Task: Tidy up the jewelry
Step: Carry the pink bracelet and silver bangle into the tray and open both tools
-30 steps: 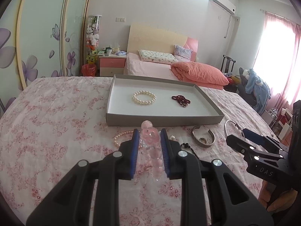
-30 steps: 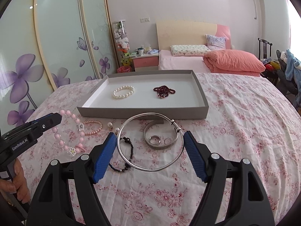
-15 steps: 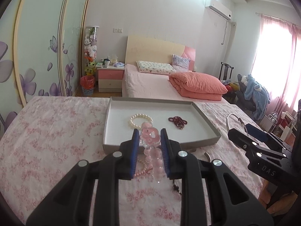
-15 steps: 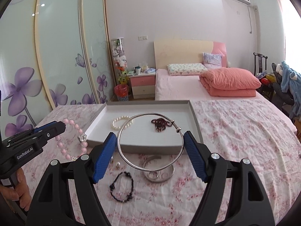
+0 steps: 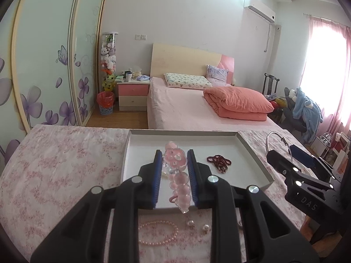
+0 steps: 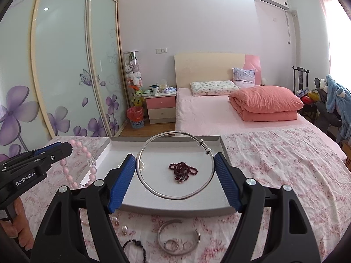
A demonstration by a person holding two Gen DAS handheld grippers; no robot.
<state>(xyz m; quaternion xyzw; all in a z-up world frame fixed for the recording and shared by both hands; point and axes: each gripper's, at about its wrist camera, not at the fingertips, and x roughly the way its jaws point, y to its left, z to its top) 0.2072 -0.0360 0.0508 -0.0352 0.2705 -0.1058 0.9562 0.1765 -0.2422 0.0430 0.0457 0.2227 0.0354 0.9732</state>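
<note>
The left tongs (image 5: 174,171) pinch a pink bead bracelet (image 5: 178,182) at centre frame, above the grey tray (image 5: 252,153). The right tongs (image 6: 175,175), spread wide, grip a silver bangle (image 6: 175,196) over the dark red beads (image 6: 183,171) lying in the tray.

Both grippers are matte black plastic frames with ribbed blue pads lining the inner faces of the jaws. Round silver screw heads sit at the pivots of each. The left gripper (image 5: 174,164) carries white lettering "GenRobot.AI" on its side, and the right gripper (image 6: 175,171) shows "DAS" on its flank. A bare hand (image 6: 18,228) wraps the left handle.
</note>
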